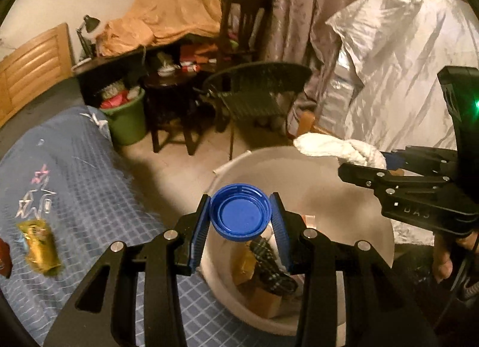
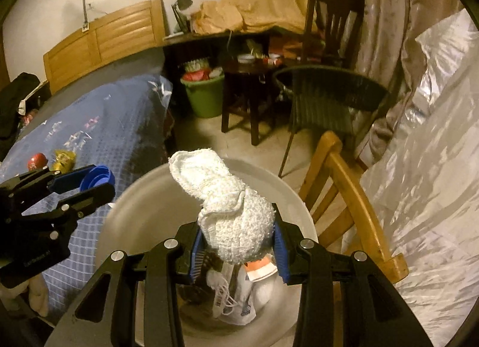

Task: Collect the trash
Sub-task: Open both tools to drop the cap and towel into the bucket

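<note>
In the left wrist view, the left hand-held gripper (image 1: 241, 217) pinches a blue bottle cap (image 1: 241, 212) by its rim, hollow side facing the camera, and the pale bin (image 1: 377, 227) lies directly below and beyond it, so a release here would likely drop the cap in among the wrappers already inside. The right hand-held gripper (image 1: 363, 164) reaches in from the right over the bin's far rim, clamped on a white rag (image 1: 335, 147). A gold wrapper (image 1: 39, 243) lies on the blue checked bed (image 1: 89, 197) to the left. In the right wrist view, the right hand-held gripper (image 2: 238, 234) holds the white rag (image 2: 227, 203) with its long axis pointing away, over the pale bin (image 2: 143, 212); the left hand-held gripper (image 2: 86, 182) hangs at the bin's left edge, beside the bed. A wooden chair (image 2: 353, 185) stands to the right on the tiled floor.
</note>
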`<move>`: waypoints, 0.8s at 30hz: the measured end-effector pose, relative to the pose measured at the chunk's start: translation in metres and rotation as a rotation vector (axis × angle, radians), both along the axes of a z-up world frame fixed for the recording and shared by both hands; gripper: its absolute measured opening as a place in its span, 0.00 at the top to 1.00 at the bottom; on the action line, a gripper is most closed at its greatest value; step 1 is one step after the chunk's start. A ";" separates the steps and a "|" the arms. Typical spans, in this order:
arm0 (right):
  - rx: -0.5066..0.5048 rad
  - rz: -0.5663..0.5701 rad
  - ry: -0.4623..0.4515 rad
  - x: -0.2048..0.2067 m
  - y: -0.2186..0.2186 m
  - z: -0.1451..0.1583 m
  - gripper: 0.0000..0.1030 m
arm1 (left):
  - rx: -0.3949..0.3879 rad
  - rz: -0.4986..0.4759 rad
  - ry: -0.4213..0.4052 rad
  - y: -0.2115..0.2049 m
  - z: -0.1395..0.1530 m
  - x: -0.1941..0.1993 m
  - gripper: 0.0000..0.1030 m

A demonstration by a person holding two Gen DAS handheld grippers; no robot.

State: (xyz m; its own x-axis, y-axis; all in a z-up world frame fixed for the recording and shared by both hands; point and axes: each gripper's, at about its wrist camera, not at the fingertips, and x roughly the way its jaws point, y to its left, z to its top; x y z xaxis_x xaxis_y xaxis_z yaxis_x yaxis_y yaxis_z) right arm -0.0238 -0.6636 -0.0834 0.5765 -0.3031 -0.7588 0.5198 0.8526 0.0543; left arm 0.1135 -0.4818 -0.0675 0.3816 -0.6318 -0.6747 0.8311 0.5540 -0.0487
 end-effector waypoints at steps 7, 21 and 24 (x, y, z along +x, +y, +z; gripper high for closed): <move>0.021 0.002 0.025 0.006 -0.008 -0.022 0.61 | 0.025 -0.022 0.021 -0.016 -0.015 -0.002 0.63; 0.027 0.007 0.031 0.009 -0.004 -0.023 0.61 | 0.034 -0.023 0.020 -0.018 -0.020 -0.001 0.63; 0.026 0.006 0.031 0.009 -0.003 -0.023 0.61 | 0.034 -0.022 0.020 -0.018 -0.020 -0.001 0.63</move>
State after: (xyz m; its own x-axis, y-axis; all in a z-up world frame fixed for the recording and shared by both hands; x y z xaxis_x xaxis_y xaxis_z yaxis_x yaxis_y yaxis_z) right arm -0.0152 -0.6670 -0.1062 0.5540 -0.2798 -0.7841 0.5165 0.8541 0.0601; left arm 0.1126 -0.5000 -0.0876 0.3541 -0.6165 -0.7032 0.8422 0.5371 -0.0469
